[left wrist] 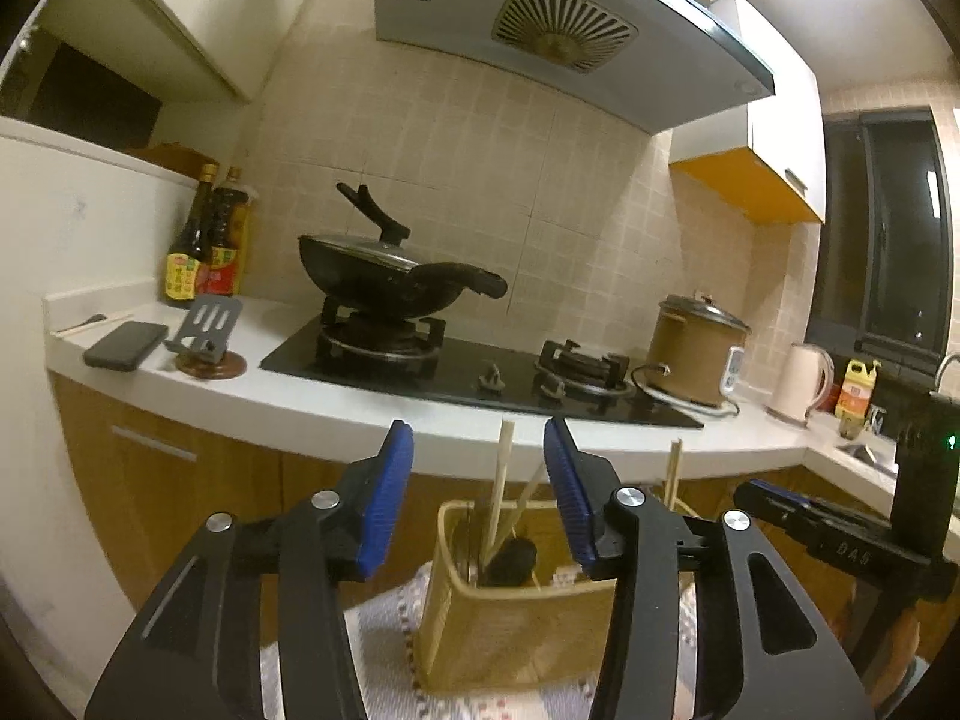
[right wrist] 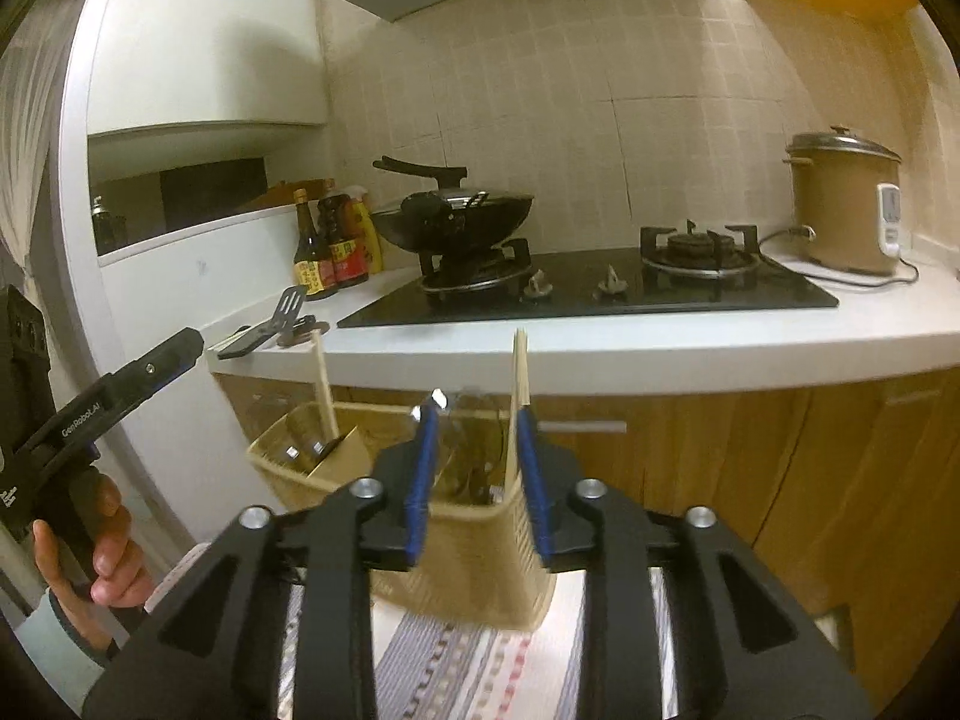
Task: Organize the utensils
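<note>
We've got both grippers over the basket (left wrist: 516,618), which sits on a striped cloth (left wrist: 384,648) in front of the counter (left wrist: 336,420). Left gripper (left wrist: 480,444) has its jaws apart, nothing between the pads; through the gap we see chopsticks (left wrist: 499,480) standing upright in the basket's left compartment next to a dark round object (left wrist: 510,552) we can't identify. Right gripper (right wrist: 474,420) is also parted, narrower gap, pads not pressing on anything; a pair of chopsticks (right wrist: 519,396) stands upright in the basket (right wrist: 480,540) just inside its right finger, close to the pad, contact unclear. Another chopstick (right wrist: 326,390) stands in the far-left compartment of the basket in the right wrist view. Something shiny sits in the middle compartment between the fingers, too blurred to call. A hand (right wrist: 102,546) grips the left gripper's handle at the left edge of that view. On the counter: wok (left wrist: 384,276) on the stove (left wrist: 480,372), sauce bottles (left wrist: 204,246), phone (left wrist: 126,345), a slotted spatula (left wrist: 210,324), rice cooker (left wrist: 696,354), kettle (left wrist: 801,381).
</note>
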Demonstrator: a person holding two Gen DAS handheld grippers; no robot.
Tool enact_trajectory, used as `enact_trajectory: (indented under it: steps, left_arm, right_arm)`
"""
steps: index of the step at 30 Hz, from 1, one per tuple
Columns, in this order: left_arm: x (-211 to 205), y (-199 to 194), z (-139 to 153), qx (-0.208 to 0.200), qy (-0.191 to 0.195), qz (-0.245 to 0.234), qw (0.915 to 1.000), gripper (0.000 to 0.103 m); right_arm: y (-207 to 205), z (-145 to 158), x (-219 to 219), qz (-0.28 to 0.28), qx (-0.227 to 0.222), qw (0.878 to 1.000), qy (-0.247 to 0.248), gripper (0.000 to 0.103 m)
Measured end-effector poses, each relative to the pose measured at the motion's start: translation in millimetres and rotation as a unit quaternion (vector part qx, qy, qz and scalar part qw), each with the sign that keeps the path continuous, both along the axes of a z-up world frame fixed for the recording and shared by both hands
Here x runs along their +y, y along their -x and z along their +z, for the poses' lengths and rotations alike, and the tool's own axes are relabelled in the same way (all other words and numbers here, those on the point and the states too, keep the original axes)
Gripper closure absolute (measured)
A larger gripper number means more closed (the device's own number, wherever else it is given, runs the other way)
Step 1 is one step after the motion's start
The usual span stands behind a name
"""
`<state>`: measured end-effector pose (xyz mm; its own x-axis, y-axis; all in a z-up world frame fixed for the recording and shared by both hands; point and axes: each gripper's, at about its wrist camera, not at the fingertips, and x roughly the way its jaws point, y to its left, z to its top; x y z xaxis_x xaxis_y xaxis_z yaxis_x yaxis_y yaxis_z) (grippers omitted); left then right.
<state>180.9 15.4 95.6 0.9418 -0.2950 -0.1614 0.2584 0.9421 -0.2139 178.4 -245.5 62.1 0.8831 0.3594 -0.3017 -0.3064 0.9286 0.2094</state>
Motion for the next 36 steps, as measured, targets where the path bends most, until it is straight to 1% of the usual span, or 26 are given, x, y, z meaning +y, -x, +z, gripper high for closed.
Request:
enact_trajectory:
  steps: [1,3,7,9,11,13,17,19,21,23,25,27,30,31,34,36]
  left_arm:
    - [0,8,0,0.002,-0.004,-0.001,1.0000,0.052]
    - [0,21,1,0.004,-0.010,-0.003,0.9999,0.042]
    - [-5,50,1,-0.002,-0.027,-0.006,0.9996,0.037]
    - [-8,65,0,-0.004,-0.028,-0.003,0.9996,0.025]
    - [-9,78,-2,-0.003,-0.022,0.000,0.9998,0.023]
    - [-11,91,-8,0.002,-0.014,0.005,0.9999,0.022]
    - [-16,110,-23,0.009,-0.008,0.046,0.9989,0.019]
    - [-18,117,-32,0.009,-0.009,0.068,0.9976,0.019]
    - [-23,124,-41,0.007,-0.020,0.099,0.9949,0.019]
    - [-28,133,-46,0.002,-0.032,0.113,0.9931,0.019]
    - [-37,143,-49,-0.009,-0.054,0.124,0.9908,0.017]
    - [-44,151,-50,-0.016,-0.064,0.122,0.9903,0.015]
    - [-49,162,-51,-0.023,-0.063,0.114,0.9912,0.011]
    - [-50,165,-53,-0.025,-0.061,0.115,0.9911,0.011]
    - [-53,170,-59,-0.033,-0.058,0.122,0.9902,0.009]
    - [-53,170,-64,-0.030,-0.056,0.120,0.9907,0.009]
  right_arm:
    - [6,0,0,0.001,0.002,1.000,-0.002,0.060]
    - [23,0,-1,0.001,-0.001,1.000,-0.011,0.044]
    - [53,0,4,0.001,-0.001,1.000,-0.005,0.044]
    - [65,0,6,-0.002,-0.001,1.000,-0.005,0.044]
    - [77,-2,9,-0.005,0.002,1.000,-0.003,0.040]
    - [87,-6,11,-0.026,0.004,1.000,0.005,0.031]
    - [111,-21,14,-0.080,0.006,0.997,0.008,0.028]
    - [121,-28,12,-0.121,-0.003,0.993,0.008,0.027]
    - [135,-34,12,-0.163,-0.022,0.986,0.015,0.026]
    - [145,-38,12,-0.185,-0.037,0.982,0.024,0.022]
    - [155,-39,12,-0.193,-0.050,0.980,0.024,0.022]
    - [163,-39,13,-0.196,-0.060,0.978,0.028,0.021]
    - [173,-40,17,-0.196,-0.073,0.977,0.034,0.020]
    - [178,-43,18,-0.198,-0.080,0.976,0.036,0.018]
    - [187,-47,18,-0.201,-0.092,0.975,0.034,0.017]
    - [190,-47,17,-0.203,-0.098,0.974,0.036,0.017]
